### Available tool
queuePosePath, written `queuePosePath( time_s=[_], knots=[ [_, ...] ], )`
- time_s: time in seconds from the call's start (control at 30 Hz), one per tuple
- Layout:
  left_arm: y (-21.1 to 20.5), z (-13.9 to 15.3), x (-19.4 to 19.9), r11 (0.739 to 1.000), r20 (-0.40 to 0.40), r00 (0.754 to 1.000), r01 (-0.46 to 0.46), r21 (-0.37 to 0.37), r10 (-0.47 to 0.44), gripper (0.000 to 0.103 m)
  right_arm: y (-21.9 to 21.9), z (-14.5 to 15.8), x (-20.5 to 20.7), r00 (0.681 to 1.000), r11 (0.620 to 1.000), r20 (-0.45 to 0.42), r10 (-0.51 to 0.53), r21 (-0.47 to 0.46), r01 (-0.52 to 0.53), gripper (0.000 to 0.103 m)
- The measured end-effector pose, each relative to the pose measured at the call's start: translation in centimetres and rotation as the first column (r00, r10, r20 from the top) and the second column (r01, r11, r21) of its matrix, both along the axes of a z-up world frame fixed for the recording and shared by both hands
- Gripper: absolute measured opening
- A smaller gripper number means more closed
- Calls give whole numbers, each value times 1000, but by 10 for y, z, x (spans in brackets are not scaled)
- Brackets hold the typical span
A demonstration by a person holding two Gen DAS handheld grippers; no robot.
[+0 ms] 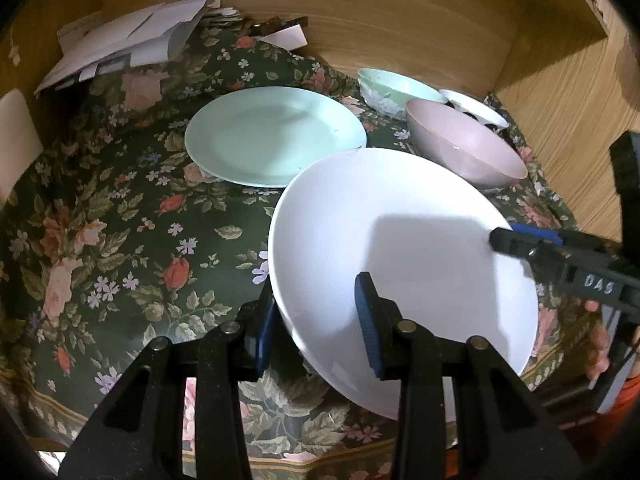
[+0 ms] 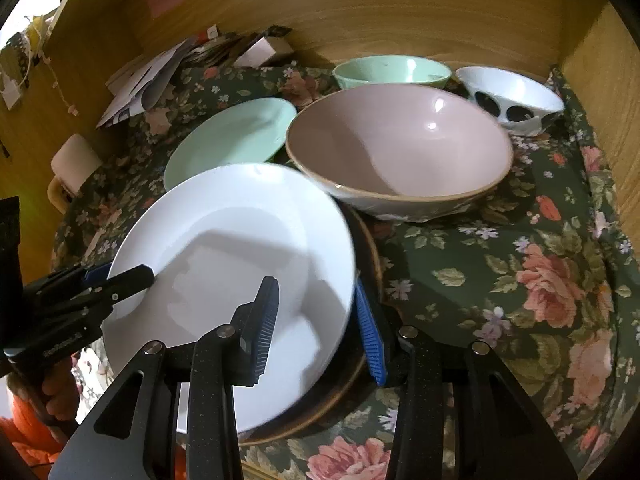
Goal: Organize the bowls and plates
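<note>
A white plate [image 1: 404, 248] [image 2: 236, 264] is tilted above the floral cloth. My left gripper [image 1: 316, 320] straddles its near-left rim, jaws apart around it. My right gripper [image 2: 320, 324] straddles its right rim, one finger over the plate, one outside; it shows in the left wrist view [image 1: 520, 244]. Under the white plate lies a dark brown plate [image 2: 360, 352]. A mint plate [image 1: 276, 136] [image 2: 232, 136] lies behind. A pink bowl [image 2: 400, 148] [image 1: 464, 144], a mint bowl [image 2: 392, 70] [image 1: 396, 88] and a white black-spotted bowl [image 2: 512, 96] [image 1: 476, 112] stand at the back right.
The floral cloth [image 1: 120, 208] covers the table inside a wooden alcove [image 1: 400, 20]. Papers and envelopes [image 1: 128, 44] are piled at the back left. A white mug [image 2: 74, 164] stands at the left edge.
</note>
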State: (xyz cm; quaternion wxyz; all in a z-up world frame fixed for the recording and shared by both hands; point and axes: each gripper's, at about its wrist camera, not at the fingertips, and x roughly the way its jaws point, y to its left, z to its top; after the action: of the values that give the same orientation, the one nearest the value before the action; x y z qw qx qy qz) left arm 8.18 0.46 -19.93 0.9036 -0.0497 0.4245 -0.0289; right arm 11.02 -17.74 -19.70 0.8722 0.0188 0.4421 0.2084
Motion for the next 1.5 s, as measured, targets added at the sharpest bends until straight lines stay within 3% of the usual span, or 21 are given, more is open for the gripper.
queuePosePath(
  time_s=[0.37, 0.47, 0.6, 0.83, 0.97, 1.1, 1.5],
  knots=[
    [-3, 2, 3, 999, 6, 1000, 5, 39, -5, 36, -10, 8, -3, 999, 1000, 30, -12, -2, 12, 37],
    [0, 11, 1, 998, 33, 999, 6, 58, -8, 39, -8, 17, -2, 999, 1000, 53, -4, 7, 3, 37],
    [8, 33, 1, 997, 87, 996, -18, 80, 11, 49, -2, 33, 2, 995, 1000, 102, 11, 6, -12, 37],
    [32, 70, 6, 994, 174, 983, -68, 89, 52, 50, 17, 58, 18, 983, 998, 171, 63, -8, -62, 37],
    [50, 77, 15, 991, 179, 979, -114, 71, 100, 51, 30, 68, 32, 978, 996, 186, 90, -11, -90, 40],
    [72, 78, 27, 983, 175, 972, -170, 67, 156, 65, 46, 73, 50, 973, 993, 201, 115, -38, -110, 44],
    [118, 56, 68, 969, 117, 966, -241, 61, 233, 73, 90, 48, 129, 977, 975, 78, 197, -124, -187, 44]
  ],
)
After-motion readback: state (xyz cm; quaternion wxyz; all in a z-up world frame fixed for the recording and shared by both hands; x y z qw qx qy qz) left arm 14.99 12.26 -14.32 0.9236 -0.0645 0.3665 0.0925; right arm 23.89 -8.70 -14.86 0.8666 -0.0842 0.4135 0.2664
